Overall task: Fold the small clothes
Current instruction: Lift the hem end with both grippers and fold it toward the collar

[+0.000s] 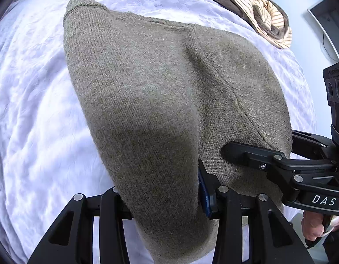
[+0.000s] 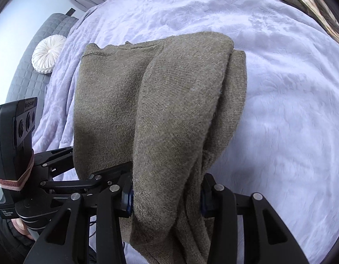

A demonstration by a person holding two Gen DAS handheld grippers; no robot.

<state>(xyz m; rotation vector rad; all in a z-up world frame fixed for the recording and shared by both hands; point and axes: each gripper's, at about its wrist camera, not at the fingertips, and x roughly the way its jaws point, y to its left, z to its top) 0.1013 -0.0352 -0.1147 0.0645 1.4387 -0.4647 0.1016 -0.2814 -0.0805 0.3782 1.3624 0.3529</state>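
Observation:
An olive-brown knit garment lies partly folded on a white bedspread. My left gripper is shut on its near edge, with the fabric bunched between the fingers and draped over them. My right gripper is shut on the garment too, gripping several layers of its near edge. In the left wrist view the right gripper comes in from the right and clamps the same edge. In the right wrist view the left gripper shows at the left, against the garment's edge.
A heap of brown and striped clothes lies at the bed's far right. A grey quilted headboard or cushion with a round white pillow stands past the bed's left edge. The bedspread extends around the garment.

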